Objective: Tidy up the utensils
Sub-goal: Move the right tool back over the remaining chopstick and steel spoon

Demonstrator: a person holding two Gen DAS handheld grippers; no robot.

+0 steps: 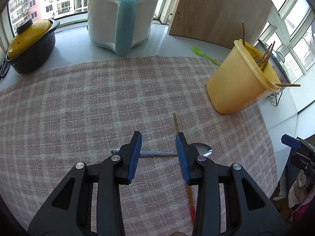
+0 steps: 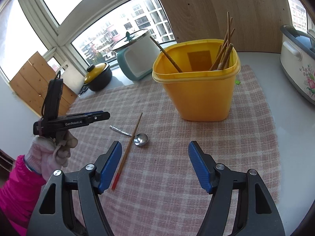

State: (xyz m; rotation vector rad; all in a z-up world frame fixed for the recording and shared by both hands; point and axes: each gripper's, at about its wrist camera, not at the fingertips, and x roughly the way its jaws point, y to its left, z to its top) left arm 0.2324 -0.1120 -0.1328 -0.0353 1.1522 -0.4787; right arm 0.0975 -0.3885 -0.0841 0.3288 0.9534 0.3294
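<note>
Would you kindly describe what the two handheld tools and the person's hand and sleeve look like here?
Both tools, left tool and right tool, have black plastic frames with cut-out arms, silver rivets and ribbed blue pads. The side of the left one reads "GenRobot.AI" in white, with a black cable at its rear. The hand wears a pale pink knitted glove, under a bright pink sleeve.

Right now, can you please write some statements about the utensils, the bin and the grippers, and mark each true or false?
1. The chopstick lies across the spoon on the cloth. True.
2. The yellow bin is empty. False: it holds several chopsticks.
3. The left gripper holds the spoon. False: its jaws are open above it, holding nothing.
4. The right gripper is open and empty. True.
5. The bin lies on its side. False: it stands upright on the cloth.
</note>
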